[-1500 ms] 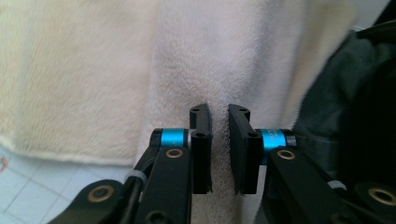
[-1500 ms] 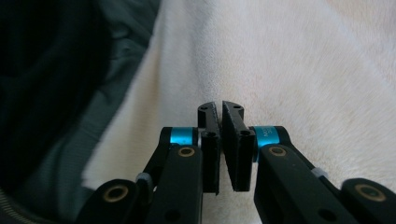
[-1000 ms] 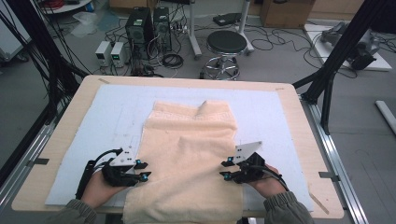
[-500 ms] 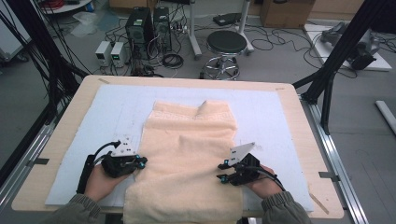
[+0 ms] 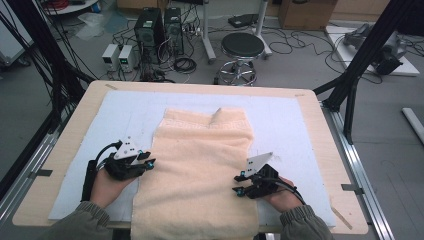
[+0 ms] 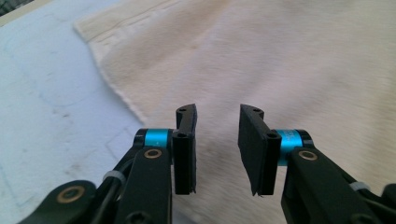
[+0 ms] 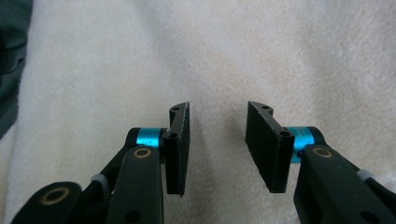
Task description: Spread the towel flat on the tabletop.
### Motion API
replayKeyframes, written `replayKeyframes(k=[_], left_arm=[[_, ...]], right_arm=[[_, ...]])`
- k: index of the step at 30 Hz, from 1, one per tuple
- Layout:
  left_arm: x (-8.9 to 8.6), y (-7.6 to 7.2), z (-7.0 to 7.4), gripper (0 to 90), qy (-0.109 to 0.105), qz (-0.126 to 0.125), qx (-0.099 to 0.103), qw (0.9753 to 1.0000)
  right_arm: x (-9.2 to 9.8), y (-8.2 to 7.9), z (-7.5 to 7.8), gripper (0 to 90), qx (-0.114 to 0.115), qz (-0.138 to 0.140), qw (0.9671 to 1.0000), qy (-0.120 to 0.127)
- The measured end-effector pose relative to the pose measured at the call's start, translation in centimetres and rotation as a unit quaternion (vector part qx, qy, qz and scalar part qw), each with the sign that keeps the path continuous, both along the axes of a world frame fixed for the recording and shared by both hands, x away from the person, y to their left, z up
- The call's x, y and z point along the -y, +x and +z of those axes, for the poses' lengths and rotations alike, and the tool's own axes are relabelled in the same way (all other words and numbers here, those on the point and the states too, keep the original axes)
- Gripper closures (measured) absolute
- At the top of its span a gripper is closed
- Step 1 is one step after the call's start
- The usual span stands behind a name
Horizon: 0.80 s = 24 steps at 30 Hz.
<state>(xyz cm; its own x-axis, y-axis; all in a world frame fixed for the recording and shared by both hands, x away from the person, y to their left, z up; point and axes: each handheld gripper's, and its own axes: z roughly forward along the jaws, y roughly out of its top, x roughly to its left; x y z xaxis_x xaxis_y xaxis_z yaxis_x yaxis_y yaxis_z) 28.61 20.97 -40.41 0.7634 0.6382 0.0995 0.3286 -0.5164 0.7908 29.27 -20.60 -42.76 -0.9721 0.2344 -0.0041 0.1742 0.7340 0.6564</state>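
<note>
— Where is the towel found?

— It is spread flat on the pale blue mat that covers the tabletop, with its near end draped over the front edge.

— And how are the left tongs placed against it?

— They are held low at the towel's left border. In the left gripper view the jaws are parted, nothing is gripped between them, and the hemmed edge is seen running just to their left.

— The right tongs?

— They are set at the towel's right border, pointed inward. Their jaws are likewise spread wide over the pile, and no cloth is caught between them.
</note>
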Motion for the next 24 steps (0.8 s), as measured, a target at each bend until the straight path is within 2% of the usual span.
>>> replayKeyframes(k=[2,4,7,9,11,12,14,16,20,24], left_arm=[[0.2,-1.0,-0.3,63.1,0.003,-0.02,-0.007,0.9998],[0.3,-1.6,-0.8,61.2,-0.003,-0.043,-0.022,0.9988],[0.6,-2.2,-1.9,60.8,0.015,-0.069,-0.049,0.9963],[0.8,-2.4,-2.7,64.5,0.027,-0.081,-0.068,0.994],[0.7,-2.6,-3.0,71.5,0.022,-0.087,-0.071,0.9934],[0.7,-2.6,-3.0,77.2,0.024,-0.089,-0.072,0.9931],[0.6,-2.8,-2.8,83.4,0.028,-0.087,-0.07,0.9934],[0.4,-3.1,-2.5,84.6,0.027,-0.085,-0.065,0.9939],[-0.5,-3.8,-1.4,84.6,0.002,-0.08,-0.054,0.9953],[-0.6,-4.3,-1.2,82.7,0.005,-0.085,-0.05,0.9951]], right_arm=[[0.1,-0.2,-0.2,61.0,-0.002,-0.002,1.0,0.0],[0.3,-0.4,-0.4,64.5,-0.01,-0.006,0.9999,0.005],[0.5,-0.6,-0.5,73.7,-0.015,-0.007,0.9998,0.012],[0.5,-0.9,-0.6,81.7,-0.012,0.001,0.9999,0.013],[0.4,-1.2,-0.5,83.8,-0.014,0.007,0.9998,0.009],[0.3,-1.3,-0.5,84.0,-0.014,0.01,0.9998,0.009],[0.3,-1.6,-0.4,84.2,-0.014,0.014,0.9998,0.008],[0.3,-2.1,-0.2,84.2,-0.014,0.02,0.9997,0.01],[0.7,-3.0,0.8,83.4,-0.001,0.018,0.9995,0.027],[0.9,-3.7,1.6,81.4,0.008,0.025,0.9988,0.04]])
